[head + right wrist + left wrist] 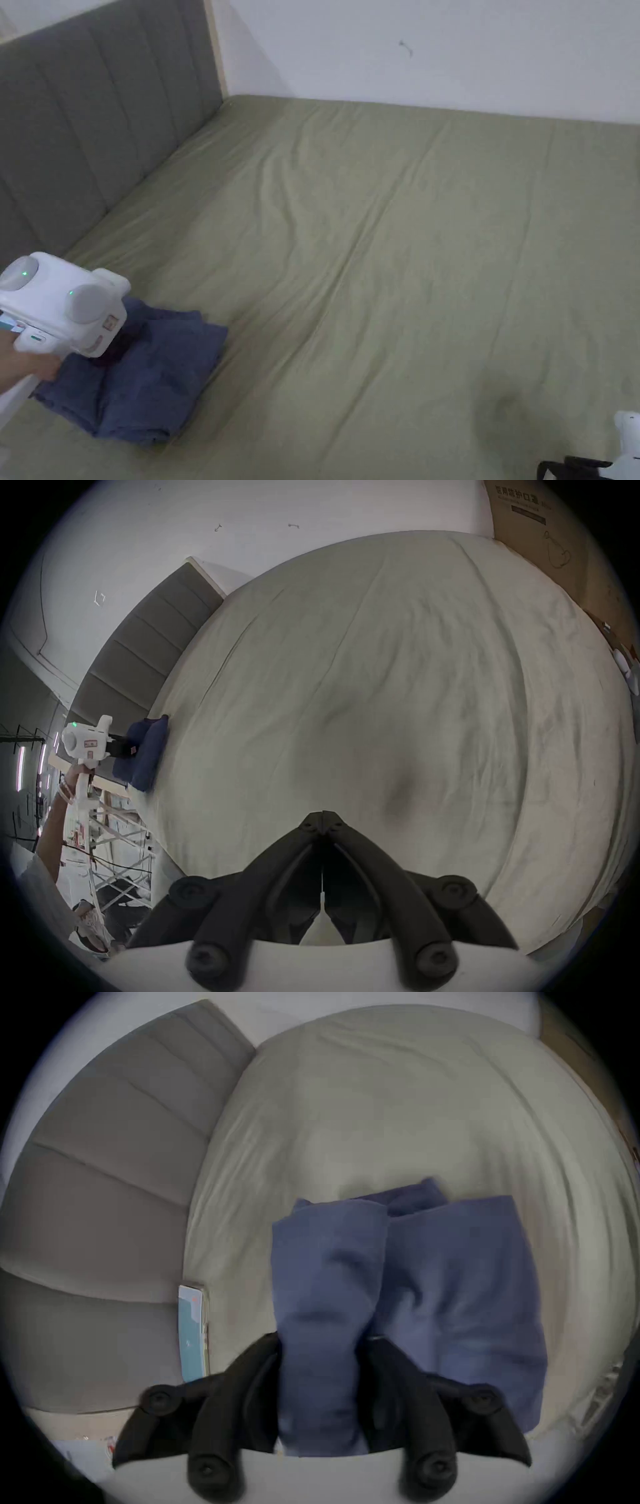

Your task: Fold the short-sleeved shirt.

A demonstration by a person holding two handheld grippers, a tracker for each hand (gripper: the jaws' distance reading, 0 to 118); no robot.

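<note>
The blue short-sleeved shirt (147,381) lies folded into a small bundle near the left front corner of the bed, close to the headboard. My left gripper (117,347) sits at the bundle's near edge, its white body held by a hand. In the left gripper view the black jaws stand either side of a thick fold of the shirt (325,1286) and press on it; the left gripper (322,1342) is shut on that fold. From the right gripper view the shirt (150,753) and the left gripper (129,748) show far off. My right gripper (322,817) is shut on nothing, over bare sheet at the front right (587,467).
An olive sheet (406,250) covers the wide bed. A grey padded headboard (94,125) runs along the left, a white wall behind. A flat blue-faced object (192,1335) lies at the bed's edge by the headboard. A cardboard box (540,532) stands beyond the far corner.
</note>
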